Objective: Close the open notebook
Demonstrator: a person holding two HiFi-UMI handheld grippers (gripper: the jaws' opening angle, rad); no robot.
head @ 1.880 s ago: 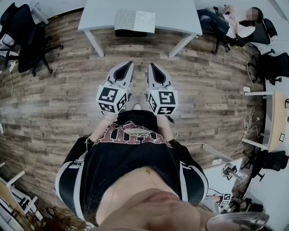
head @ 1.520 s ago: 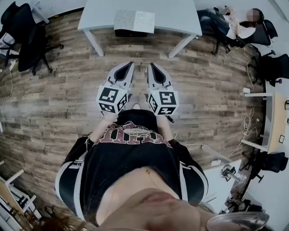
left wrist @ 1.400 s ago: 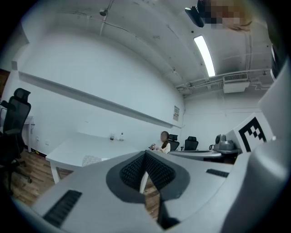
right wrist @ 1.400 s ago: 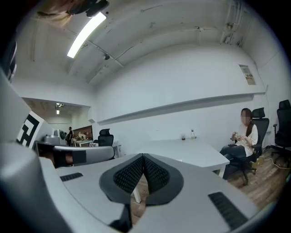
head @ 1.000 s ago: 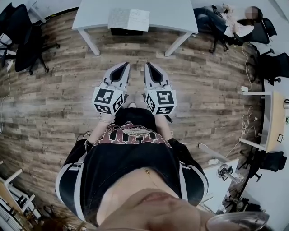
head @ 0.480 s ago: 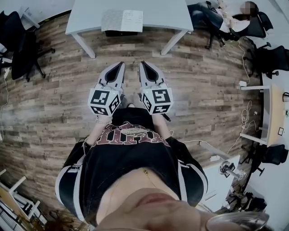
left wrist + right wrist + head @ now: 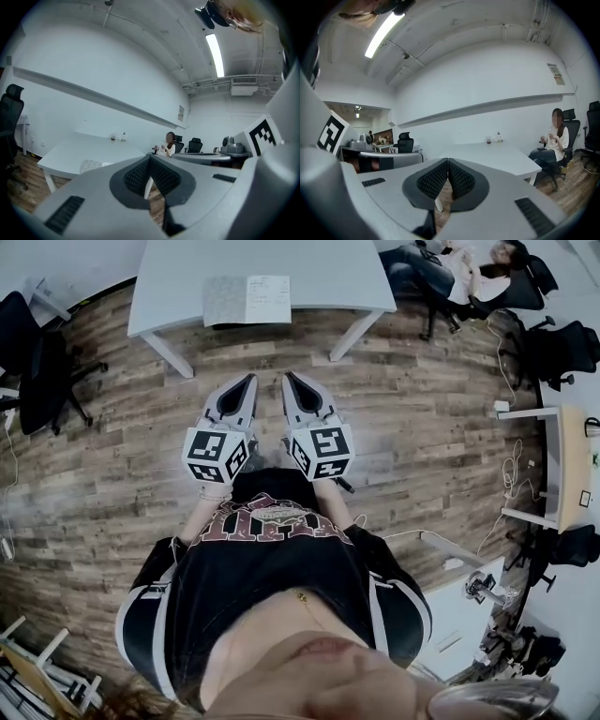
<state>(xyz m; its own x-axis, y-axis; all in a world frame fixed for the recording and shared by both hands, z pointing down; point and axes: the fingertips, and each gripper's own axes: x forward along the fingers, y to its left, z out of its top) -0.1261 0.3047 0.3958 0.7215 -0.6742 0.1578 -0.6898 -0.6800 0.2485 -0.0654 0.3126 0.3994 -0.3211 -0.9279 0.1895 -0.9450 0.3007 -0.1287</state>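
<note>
The open notebook (image 7: 247, 299) lies flat on the white table (image 7: 319, 273) at the top of the head view, its pages showing. It also appears small on the table's near corner in the left gripper view (image 7: 91, 165). My left gripper (image 7: 249, 381) and right gripper (image 7: 289, 379) hang side by side over the wood floor, well short of the table, both pointing toward it. Both are shut with nothing between the jaws, as the left gripper view (image 7: 150, 157) and the right gripper view (image 7: 447, 161) show.
A black box (image 7: 246, 326) sits under the table. Office chairs (image 7: 37, 367) stand at the left, and a seated person (image 7: 450, 261) is at the upper right. Another desk (image 7: 562, 474) with cables runs along the right. Wood floor (image 7: 422, 427) lies between me and the table.
Both grippers have moved forward together toward the table, staying shut. The table and notebook sit lower and larger in the head view than before.
</note>
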